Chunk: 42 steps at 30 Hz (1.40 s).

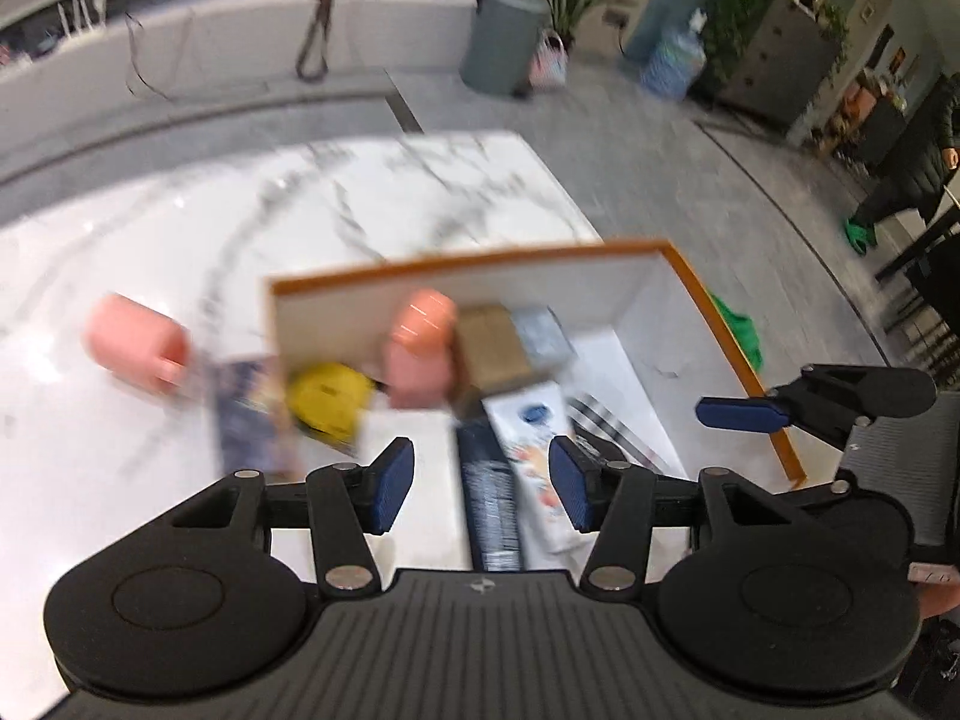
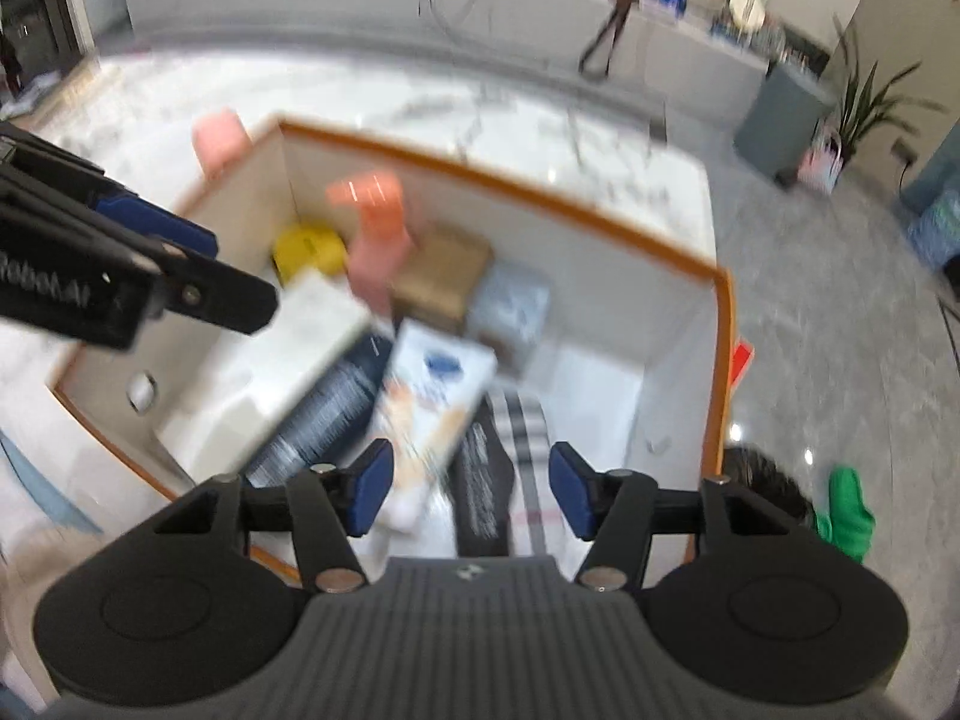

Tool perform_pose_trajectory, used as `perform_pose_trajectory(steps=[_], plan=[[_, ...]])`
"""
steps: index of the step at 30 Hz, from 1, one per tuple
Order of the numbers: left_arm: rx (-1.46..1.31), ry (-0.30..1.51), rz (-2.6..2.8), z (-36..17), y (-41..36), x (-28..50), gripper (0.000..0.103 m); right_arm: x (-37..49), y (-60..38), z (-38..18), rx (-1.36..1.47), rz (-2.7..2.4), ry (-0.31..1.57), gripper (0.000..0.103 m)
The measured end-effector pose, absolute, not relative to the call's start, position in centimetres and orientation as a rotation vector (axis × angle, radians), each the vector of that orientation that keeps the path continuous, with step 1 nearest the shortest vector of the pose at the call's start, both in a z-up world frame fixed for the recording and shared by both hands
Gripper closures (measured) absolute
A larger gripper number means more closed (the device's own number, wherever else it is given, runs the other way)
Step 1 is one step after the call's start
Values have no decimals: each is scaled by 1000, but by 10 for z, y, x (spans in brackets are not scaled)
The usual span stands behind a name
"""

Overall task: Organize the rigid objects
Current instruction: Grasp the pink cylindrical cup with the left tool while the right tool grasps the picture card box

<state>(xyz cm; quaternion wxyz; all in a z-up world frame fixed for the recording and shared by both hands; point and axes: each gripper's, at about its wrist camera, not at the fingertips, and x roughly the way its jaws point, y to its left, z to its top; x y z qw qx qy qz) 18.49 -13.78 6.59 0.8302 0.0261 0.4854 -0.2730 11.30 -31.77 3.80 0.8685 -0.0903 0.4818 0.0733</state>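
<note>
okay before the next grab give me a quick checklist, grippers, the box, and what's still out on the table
1. Left gripper empty: ok, jaws apart, nothing between the pads.
2. Right gripper empty: ok, jaws apart, hanging above the box contents.
3. Box has room: ok, bare floor at its right side.
4. Items in the box settled: cannot tell, the picture is blurred.
5. Something left to collect: ok, a pink cup lies on the marble table outside the box.
6. Two grippers clear of each other: ok, apart in both views.

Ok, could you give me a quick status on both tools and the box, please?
Left tool open, empty. Right tool open, empty. Box filled with items; pink cup outside on table. Nothing in the way.
</note>
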Motion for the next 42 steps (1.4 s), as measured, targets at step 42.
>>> perform_pose_trajectory(steps=[42], plan=[[-80,962,-229,-22,58,299,51,317,-61,-29,-587,493,1004,45]])
